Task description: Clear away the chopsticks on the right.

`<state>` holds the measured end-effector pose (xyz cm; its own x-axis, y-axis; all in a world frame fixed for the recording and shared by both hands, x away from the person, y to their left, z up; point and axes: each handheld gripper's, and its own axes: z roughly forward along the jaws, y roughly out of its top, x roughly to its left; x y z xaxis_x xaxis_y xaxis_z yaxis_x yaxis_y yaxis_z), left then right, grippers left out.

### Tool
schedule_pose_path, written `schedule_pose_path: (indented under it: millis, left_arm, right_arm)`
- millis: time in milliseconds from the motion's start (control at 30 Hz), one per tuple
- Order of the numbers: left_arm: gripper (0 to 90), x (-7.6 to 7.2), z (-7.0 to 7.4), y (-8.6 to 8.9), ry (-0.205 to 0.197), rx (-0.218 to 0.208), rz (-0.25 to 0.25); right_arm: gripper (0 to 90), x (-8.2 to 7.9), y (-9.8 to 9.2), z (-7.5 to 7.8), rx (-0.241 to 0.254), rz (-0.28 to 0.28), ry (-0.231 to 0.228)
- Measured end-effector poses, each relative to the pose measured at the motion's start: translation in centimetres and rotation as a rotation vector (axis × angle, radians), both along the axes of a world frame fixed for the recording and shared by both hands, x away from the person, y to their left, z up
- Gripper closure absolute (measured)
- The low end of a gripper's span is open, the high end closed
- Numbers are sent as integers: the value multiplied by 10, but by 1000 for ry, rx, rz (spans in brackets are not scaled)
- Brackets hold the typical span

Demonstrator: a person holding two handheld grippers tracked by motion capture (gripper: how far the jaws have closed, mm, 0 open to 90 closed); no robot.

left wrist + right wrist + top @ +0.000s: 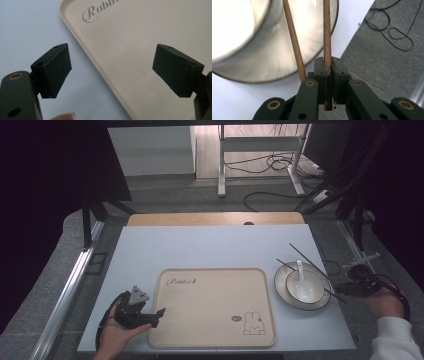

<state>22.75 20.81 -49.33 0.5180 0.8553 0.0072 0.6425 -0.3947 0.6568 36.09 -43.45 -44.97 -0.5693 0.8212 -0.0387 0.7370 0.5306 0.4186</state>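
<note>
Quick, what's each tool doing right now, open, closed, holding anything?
Left tool: open, jaws wide apart over the edge of the tray, holding nothing.
Right tool: closed on one chopstick; the second chopstick lies outside the jaws.

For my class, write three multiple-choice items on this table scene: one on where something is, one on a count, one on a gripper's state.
1. Where does the bowl sit?
A. on the tray
B. on a plate right of the tray
C. on the floor

2. How many chopsticks are there?
A. one
B. two
C. four

3. How do the right gripper's jaws stand?
A. closed on one chopstick
B. wide open
C. closed on the spoon

Answers: B, it rests on the plate beside the tray; B, two brown sticks lie across the bowl; A, the pads pinch one chopstick.
</note>
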Motion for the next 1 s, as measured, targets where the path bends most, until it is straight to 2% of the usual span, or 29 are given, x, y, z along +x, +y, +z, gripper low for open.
schedule_pose_path:
  millis: [167, 333, 433, 633, 833, 1000]
  left_arm:
    - [154, 0, 1, 1, -3, 4, 0]
    - [154, -1, 1, 1, -8, 2, 1]
    - [154, -1, 2, 2, -9, 1, 1]
    - [154, -1, 2, 2, -8, 2, -1]
    - [155, -1, 2, 2, -9, 2, 0]
    - [154, -1, 2, 2, -14, -5, 8]
  right_arm:
    - [837, -1, 9, 19, 65, -19, -46]
    - [836, -5, 27, 39, 105, 2, -89]
    - [837, -8, 40, 50, 114, 27, -114]
    - [836, -16, 71, 69, 149, 70, -128]
    - [836, -25, 100, 75, 158, 123, -120]
    - [836, -31, 126, 70, 142, 155, -95]
